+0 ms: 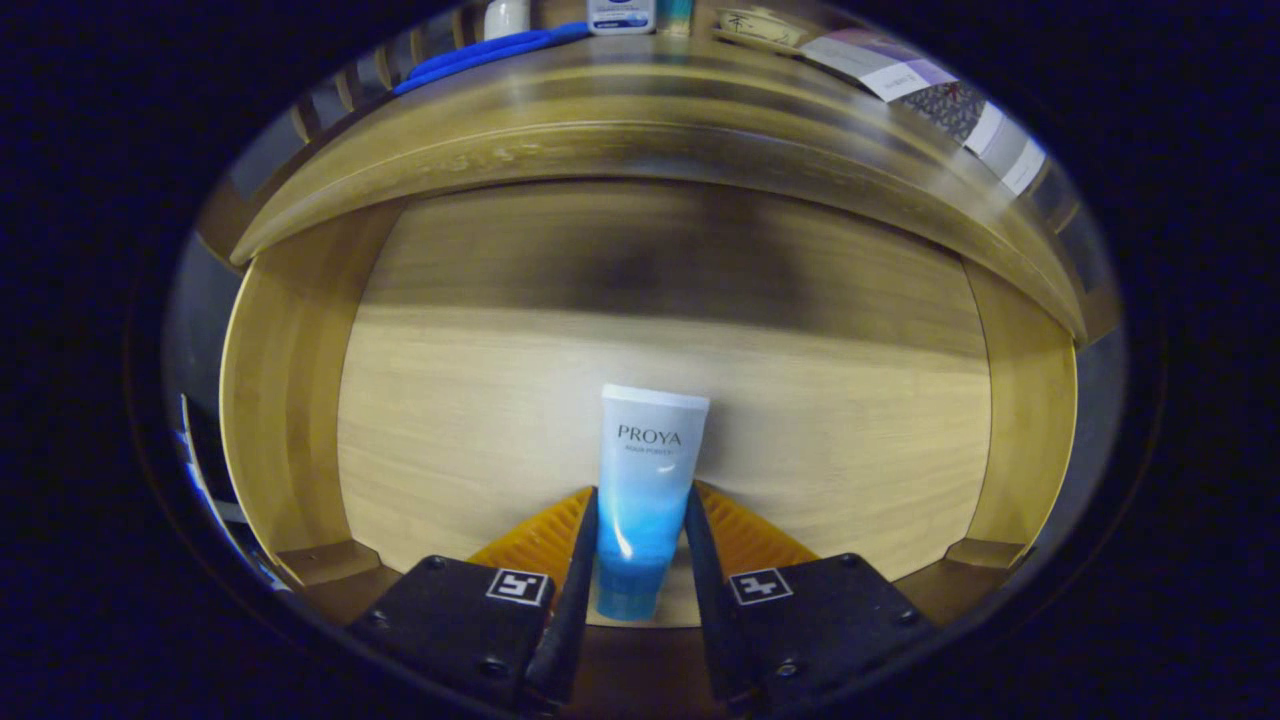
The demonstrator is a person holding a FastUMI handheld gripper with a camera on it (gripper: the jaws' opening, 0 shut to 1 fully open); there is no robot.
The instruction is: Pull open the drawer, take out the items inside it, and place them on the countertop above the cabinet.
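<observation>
I look down into an open wooden drawer (480,420). A white-and-blue cosmetic tube (645,480) sits between my two fingers, its blue cap toward me and its flat white end pointing away. My gripper (640,510) is shut on the tube, with both fingers pressing its sides around the lower half. The tube is over the drawer's floor; whether it touches the floor I cannot tell. Beyond the drawer's back the wooden countertop (640,110) curves across.
On the countertop stand a blue flat object (480,52), a white bottle (505,17), a blue-and-white box (620,15), a small dish (760,27) and a patterned cloth or boxes (930,95). The drawer's side walls (285,400) rise on both sides.
</observation>
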